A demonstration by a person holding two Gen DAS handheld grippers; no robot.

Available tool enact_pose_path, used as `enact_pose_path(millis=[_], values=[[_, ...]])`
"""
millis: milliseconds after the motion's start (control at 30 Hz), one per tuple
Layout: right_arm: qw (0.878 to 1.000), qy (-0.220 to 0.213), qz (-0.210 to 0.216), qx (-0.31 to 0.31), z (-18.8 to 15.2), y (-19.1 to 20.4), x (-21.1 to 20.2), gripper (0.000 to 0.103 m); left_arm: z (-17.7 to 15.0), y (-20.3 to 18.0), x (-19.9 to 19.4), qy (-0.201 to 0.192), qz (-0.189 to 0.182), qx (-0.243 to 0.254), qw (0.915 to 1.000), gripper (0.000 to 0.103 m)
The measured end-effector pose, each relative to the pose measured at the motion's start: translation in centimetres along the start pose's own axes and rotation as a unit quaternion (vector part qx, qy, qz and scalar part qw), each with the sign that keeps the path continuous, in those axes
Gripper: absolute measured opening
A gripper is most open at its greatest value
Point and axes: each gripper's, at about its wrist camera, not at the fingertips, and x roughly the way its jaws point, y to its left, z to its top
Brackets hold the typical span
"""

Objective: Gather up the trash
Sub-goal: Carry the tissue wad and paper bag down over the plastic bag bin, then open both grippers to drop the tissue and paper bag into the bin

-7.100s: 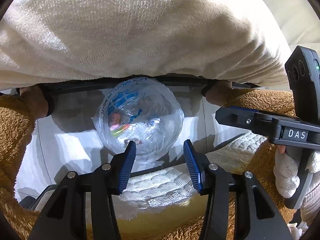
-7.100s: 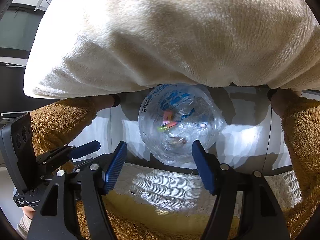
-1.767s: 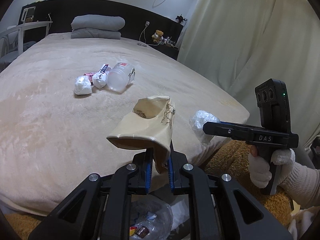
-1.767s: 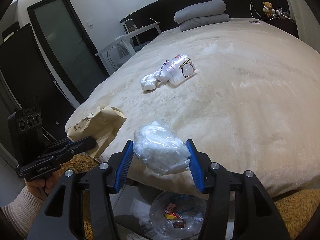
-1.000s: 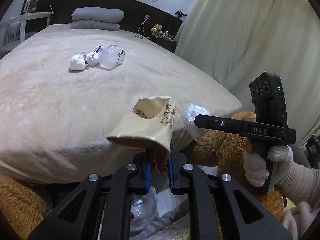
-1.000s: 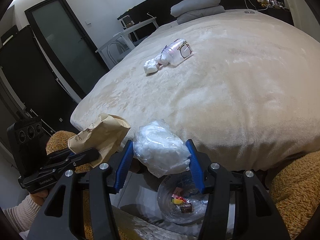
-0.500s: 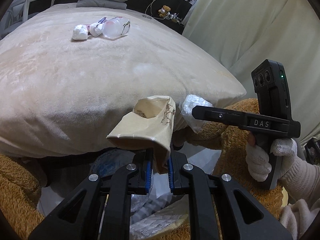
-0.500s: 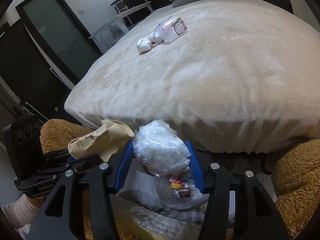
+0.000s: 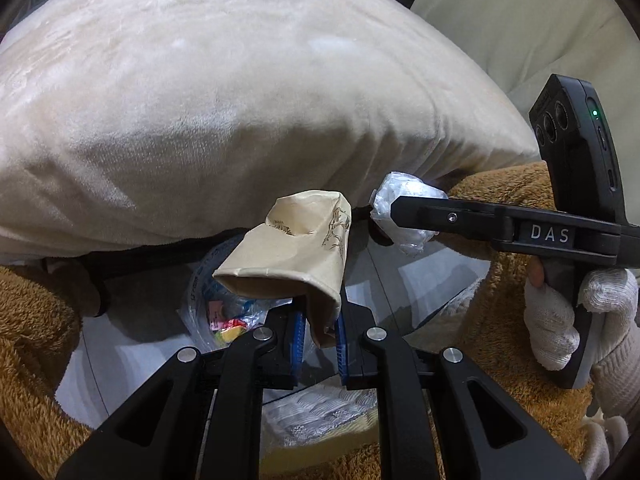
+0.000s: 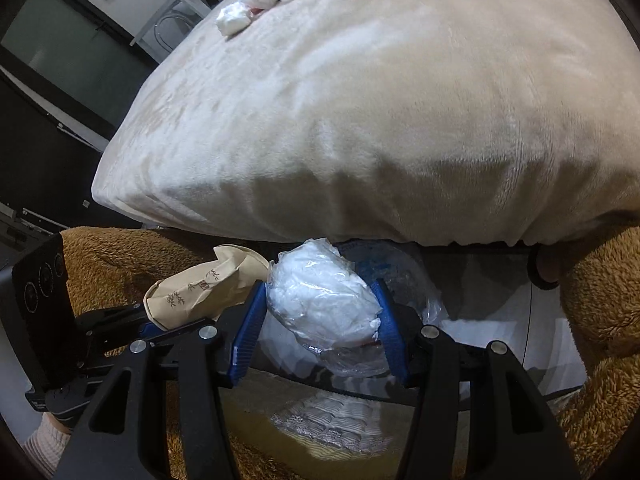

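Item one: our left gripper [image 9: 319, 334] pinches a brown paper bag [image 9: 296, 256], the clear trash bag [image 9: 224, 312] lying below-left of it. Item two: our right gripper [image 10: 320, 328] clamps a white plastic wad [image 10: 322, 300] directly above that bag.

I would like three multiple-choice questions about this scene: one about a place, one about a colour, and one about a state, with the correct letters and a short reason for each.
1. Where is the clear trash bag?
A. on the bed
B. on the floor below the bed's edge
C. on a chair

2. What colour is the paper bag in the left gripper?
A. tan
B. red
C. green

3. What is the right gripper doing?
A. standing open and empty
B. shut with nothing in it
C. shut on a white plastic wad

Answers:
1 B, the bag sits on the pale floor under the bed.
2 A, the paper is tan.
3 C, both blue pads press the wad's sides.
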Motion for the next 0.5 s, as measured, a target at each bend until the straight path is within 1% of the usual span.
enact_pose_path(millis=[133,233,500], values=[[0.999,0.027,-0.013,0.025,0.1,-0.8,1.4,0.053,0.2,0.6,1.7,0.029,0.009,-0.019,0.9994,0.012],[0.998,0.045,-0.014,0.046,0.1,-1.5,2.3,0.053,0.2,1.1,3.3,0.058,0.014,-0.031,0.9978,0.012],[0.994,0.083,-0.026,0.069,-0.1,-2.1,4.2,0.053,-0.5,1.1,6.7,0.122,0.038,-0.037,0.9911,0.012]])
